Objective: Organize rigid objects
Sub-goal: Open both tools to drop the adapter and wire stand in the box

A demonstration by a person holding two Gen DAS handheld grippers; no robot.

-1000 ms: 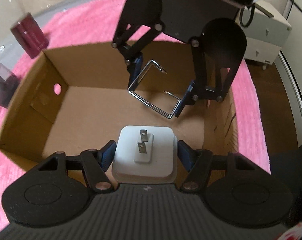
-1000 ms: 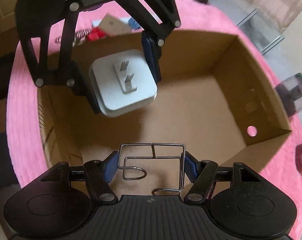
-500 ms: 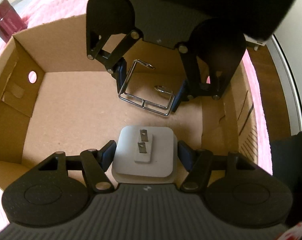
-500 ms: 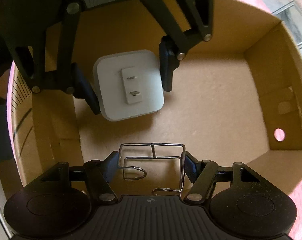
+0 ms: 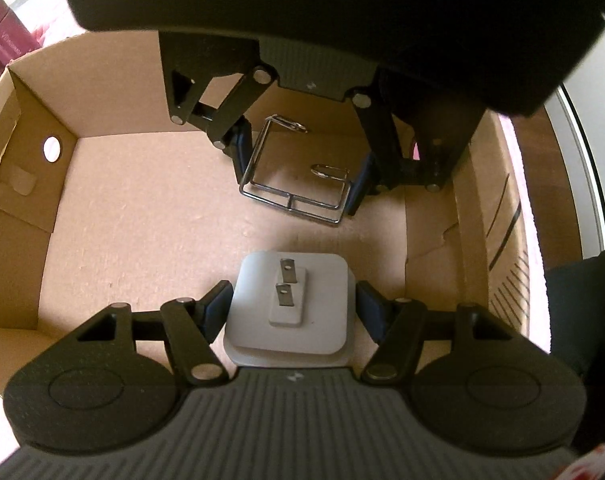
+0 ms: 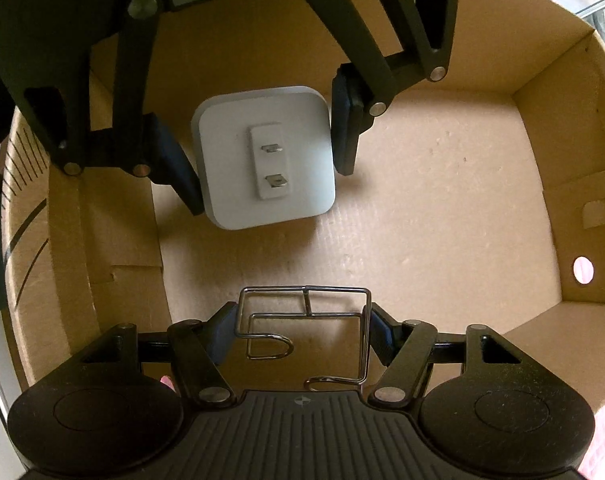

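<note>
White plug adapter (image 5: 288,304), square with rounded corners, two flat prongs facing the camera, sits clamped between the blue pads of the left claw (image 5: 289,306); both pads press its sides. Position: inside the open cardboard box (image 5: 114,208), above the box floor, not resting on it as far as the shadow in the right wrist view indicates. Same adapter appears in the right wrist view (image 6: 264,156), held from above by the left claw (image 6: 262,148), near the box wall with printed black lines. Wire clip (image 6: 306,336), bent silver metal with hooked ends, is gripped across its width by the right claw (image 6: 304,336); pads touch its two outer side wires. In the left wrist view the clip (image 5: 294,176) hangs within the right claw (image 5: 298,176), also inside the box, just beyond the adapter and apart from it. Both claws point down into the box. Box wall shows a round hole (image 5: 51,149). Pink cloth (image 5: 516,168) is visible past the box rim. Dark red container (image 5: 4,40) stands outside the box, far left corner.
</note>
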